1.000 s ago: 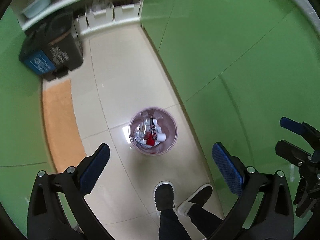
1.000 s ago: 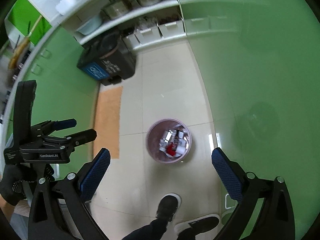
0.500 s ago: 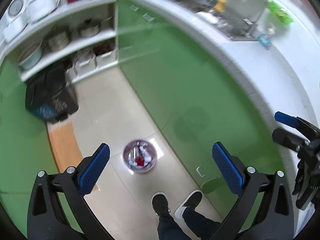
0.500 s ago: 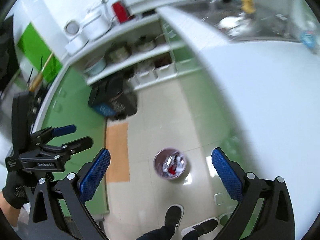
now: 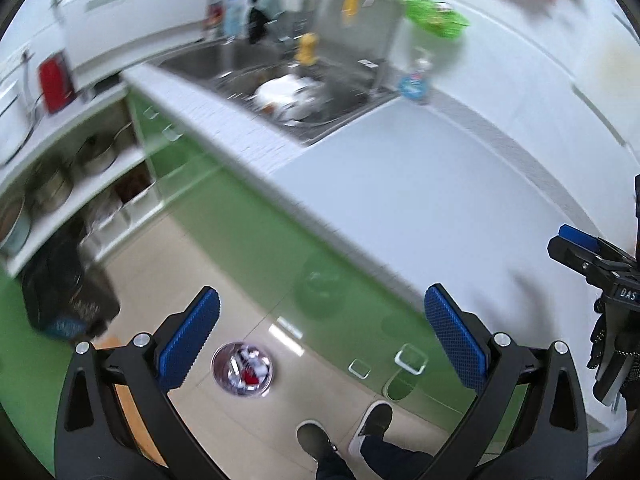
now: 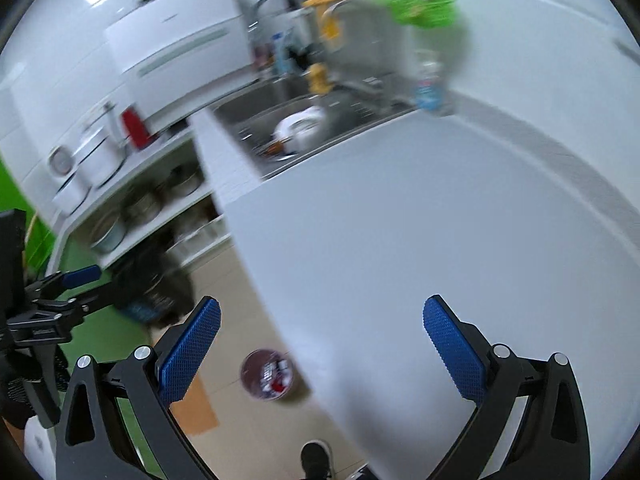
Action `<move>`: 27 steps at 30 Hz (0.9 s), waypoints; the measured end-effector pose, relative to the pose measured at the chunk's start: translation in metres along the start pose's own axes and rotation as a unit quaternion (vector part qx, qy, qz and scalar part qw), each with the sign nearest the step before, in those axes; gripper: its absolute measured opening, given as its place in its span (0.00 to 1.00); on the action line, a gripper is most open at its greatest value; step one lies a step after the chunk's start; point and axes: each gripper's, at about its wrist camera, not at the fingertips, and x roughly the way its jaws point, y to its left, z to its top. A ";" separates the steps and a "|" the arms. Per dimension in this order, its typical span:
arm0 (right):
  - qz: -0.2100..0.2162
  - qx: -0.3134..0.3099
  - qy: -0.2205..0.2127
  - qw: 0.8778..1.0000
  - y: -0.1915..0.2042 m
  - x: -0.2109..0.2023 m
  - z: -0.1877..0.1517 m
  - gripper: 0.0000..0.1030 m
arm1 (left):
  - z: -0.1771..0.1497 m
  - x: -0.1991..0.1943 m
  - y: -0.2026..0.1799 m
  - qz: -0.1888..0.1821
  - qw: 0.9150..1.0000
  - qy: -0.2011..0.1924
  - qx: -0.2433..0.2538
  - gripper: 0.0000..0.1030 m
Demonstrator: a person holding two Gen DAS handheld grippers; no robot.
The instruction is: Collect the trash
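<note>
A small round trash bin [image 5: 242, 374] with white and red scraps inside stands on the tiled floor far below, beside the green cabinets; it also shows in the right wrist view [image 6: 267, 374]. My left gripper [image 5: 320, 338] is open and empty, high above the floor at the counter's edge. My right gripper [image 6: 320, 338] is open and empty above the white countertop [image 6: 420, 240]. Each gripper shows at the edge of the other's view. Both views are blurred.
A steel sink [image 5: 296, 92] with dishes is set in the white countertop [image 5: 420, 200], with bottles and a green basket [image 5: 436, 20] behind. Open shelves with pots [image 5: 52, 184] and a black bin [image 5: 68, 300] stand at the left. My feet [image 5: 340, 432] are below.
Both grippers have risen and tilted up from looking down at the bin; the countertop and sink have come into view and the bin looks smaller. Both stay open.
</note>
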 end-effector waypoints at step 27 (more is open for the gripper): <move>-0.105 0.037 -0.012 0.994 -0.094 -0.061 0.021 0.94 | 0.059 0.021 -0.149 -0.035 0.993 -0.016 0.115 0.97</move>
